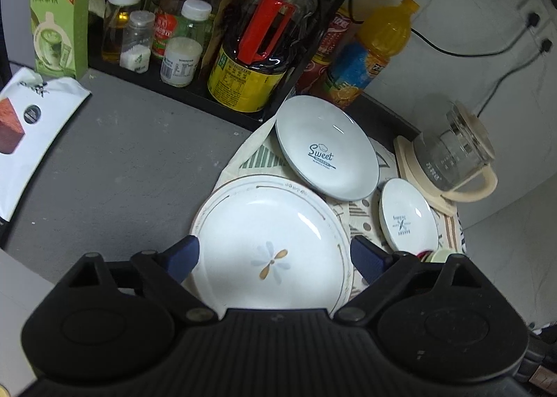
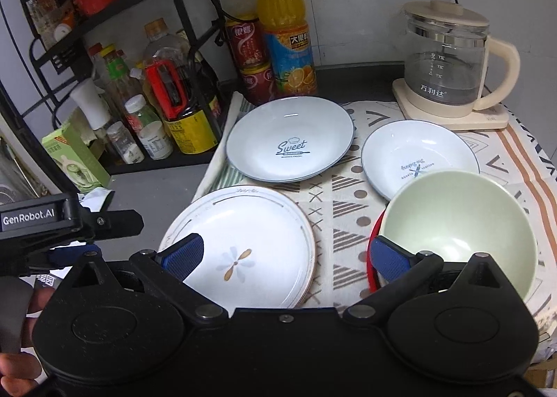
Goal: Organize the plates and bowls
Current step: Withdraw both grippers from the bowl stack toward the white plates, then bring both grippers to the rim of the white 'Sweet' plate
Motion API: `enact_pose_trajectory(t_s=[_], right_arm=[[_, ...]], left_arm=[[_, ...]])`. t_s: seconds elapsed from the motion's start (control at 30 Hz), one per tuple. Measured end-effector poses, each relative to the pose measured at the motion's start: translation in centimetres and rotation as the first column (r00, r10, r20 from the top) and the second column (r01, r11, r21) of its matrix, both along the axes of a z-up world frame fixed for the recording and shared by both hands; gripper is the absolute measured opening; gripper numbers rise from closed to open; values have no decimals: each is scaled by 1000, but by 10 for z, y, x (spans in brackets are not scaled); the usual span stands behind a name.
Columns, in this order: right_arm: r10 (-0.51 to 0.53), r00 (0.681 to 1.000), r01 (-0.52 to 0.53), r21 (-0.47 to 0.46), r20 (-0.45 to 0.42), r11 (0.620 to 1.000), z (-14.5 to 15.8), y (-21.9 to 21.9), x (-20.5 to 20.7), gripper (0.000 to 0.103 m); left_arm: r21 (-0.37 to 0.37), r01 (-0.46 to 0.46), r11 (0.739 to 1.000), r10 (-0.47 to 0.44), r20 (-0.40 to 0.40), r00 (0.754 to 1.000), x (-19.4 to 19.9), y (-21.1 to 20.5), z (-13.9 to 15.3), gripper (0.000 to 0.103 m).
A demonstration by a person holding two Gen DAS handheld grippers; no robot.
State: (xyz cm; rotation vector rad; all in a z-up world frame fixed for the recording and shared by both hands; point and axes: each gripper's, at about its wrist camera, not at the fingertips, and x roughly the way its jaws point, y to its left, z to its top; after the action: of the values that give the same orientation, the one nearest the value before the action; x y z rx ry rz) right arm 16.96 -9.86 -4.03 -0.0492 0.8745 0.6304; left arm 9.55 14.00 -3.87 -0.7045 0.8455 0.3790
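On the grey worktop (image 2: pixel 153 188) a patterned cloth (image 2: pixel 344 209) carries the dishes. Nearest the left side lies a white plate with a flower motif (image 2: pixel 243 247), and behind it a pale blue plate printed "Sweet" (image 2: pixel 290 137); the two are close but whether their rims touch cannot be told. To the right sits a smaller white plate with blue lettering (image 2: pixel 414 153), and a pale green bowl (image 2: pixel 459 226) overlaps its near edge, nested in something red (image 2: pixel 373 244) of which only the rim shows. A glass kettle (image 2: pixel 449 63) on a cream base stands at the back right, beside an orange juice bottle (image 2: pixel 287 31) and red cans (image 2: pixel 245 44). A black rack of condiment bottles (image 1: pixel 195 31) lines the left.

The left claw (image 1: pixel 275 257) hangs wide over the flower plate — empty, its blue pads (image 1: pixel 184 256) spread near either rim. The right claw (image 2: pixel 287 257) is likewise wide and empty, one pad over the flower plate, the other at the green bowl's rim.
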Motion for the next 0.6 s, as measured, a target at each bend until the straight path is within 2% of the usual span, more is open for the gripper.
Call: enact_pose_trajectory(t_s=[0.1,0.33,0.47,0.6], right_arm=[[3,1000,-3,-5,0,1000,1,3,14,100],[13,999,-13,17,-38,1000,1,10,51,85],[-29,995,31,26,-98,999,-5,13,79,74],[-51,987,58,43,-155,997,-13,19,102,69]], left_arm=[[-13,-5,1000,5,-10,1000,15,4,-5,92],[-14,-12,1000,12,-16,1000,51,11,-11,92],[-21,-28,999,27,-32,999,69,17,-18,90],[-26,-43,999,41,-54,998,86,24,-28,86]])
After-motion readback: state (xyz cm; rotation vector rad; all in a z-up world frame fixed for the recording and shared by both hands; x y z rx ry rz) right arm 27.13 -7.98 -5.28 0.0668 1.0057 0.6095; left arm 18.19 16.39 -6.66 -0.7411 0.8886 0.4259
